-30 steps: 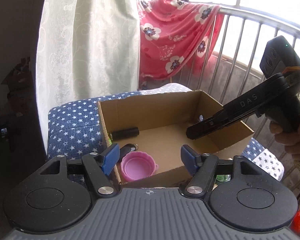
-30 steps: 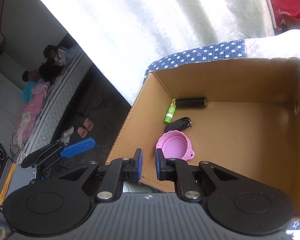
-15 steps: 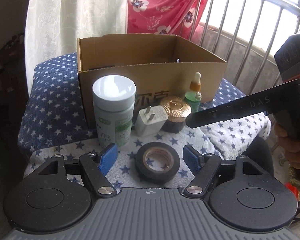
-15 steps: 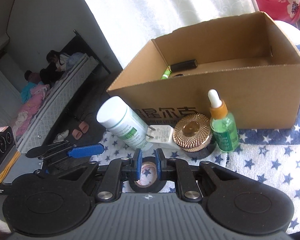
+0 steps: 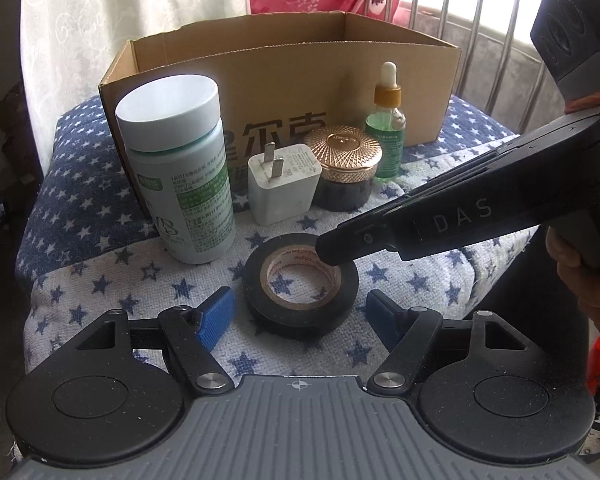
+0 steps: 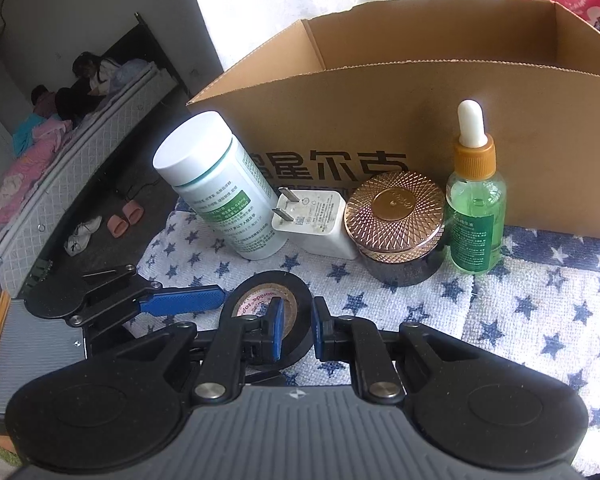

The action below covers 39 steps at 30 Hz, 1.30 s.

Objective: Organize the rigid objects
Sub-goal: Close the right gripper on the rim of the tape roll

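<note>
A black tape roll (image 5: 300, 284) lies flat on the star-print cloth in front of the cardboard box (image 5: 284, 68). My left gripper (image 5: 299, 315) is open, its blue pads flanking the roll's near side without touching it. My right gripper (image 5: 332, 250) reaches in from the right, shut, with its tip over the roll's far rim. In the right wrist view the right gripper (image 6: 298, 326) shows the tape roll (image 6: 268, 300) behind its narrow gap; I cannot tell whether it pinches the rim. The left gripper's blue pad (image 6: 180, 300) lies beside the roll.
Against the box front stand a white bottle (image 5: 180, 168), a white charger plug (image 5: 282, 188), a gold-lidded black jar (image 5: 342, 164) and a green dropper bottle (image 5: 386, 132). Curtain and railing are behind. The cloth's edge (image 6: 160, 240) drops to the floor at the left.
Both grippers came down from over the open box to the cloth in front of it. The box's inside is out of sight; the tape roll and standing objects are close.
</note>
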Available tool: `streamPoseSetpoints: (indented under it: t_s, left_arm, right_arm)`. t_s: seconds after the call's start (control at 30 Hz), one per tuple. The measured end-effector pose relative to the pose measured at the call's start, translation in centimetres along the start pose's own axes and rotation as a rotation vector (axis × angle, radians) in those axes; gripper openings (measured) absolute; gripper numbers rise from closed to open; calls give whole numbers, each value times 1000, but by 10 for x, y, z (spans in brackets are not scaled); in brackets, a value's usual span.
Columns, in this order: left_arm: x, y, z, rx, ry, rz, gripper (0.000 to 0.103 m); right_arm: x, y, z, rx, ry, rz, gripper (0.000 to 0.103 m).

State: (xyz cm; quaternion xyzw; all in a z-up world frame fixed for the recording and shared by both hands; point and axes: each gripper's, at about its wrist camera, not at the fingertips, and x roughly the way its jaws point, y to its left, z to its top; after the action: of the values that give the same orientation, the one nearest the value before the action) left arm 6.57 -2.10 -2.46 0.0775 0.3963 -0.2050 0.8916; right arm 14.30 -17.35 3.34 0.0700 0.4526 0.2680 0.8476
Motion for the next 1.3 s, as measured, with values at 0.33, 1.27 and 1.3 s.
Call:
streamPoseSetpoints:
  t_s: [0.33, 1.27, 1.3]
  left_arm:
    - [7, 1, 1, -7, -6, 9, 72]
    - [25, -11, 23, -31, 18, 9, 67]
    - [25, -10, 24, -34, 21, 10, 67]
  right_arm:
    - [4, 3, 4, -38, 24, -33, 32]
    - [6, -14, 3, 6, 7, -18, 26]
    - [5, -15, 3, 12, 6, -15, 26]
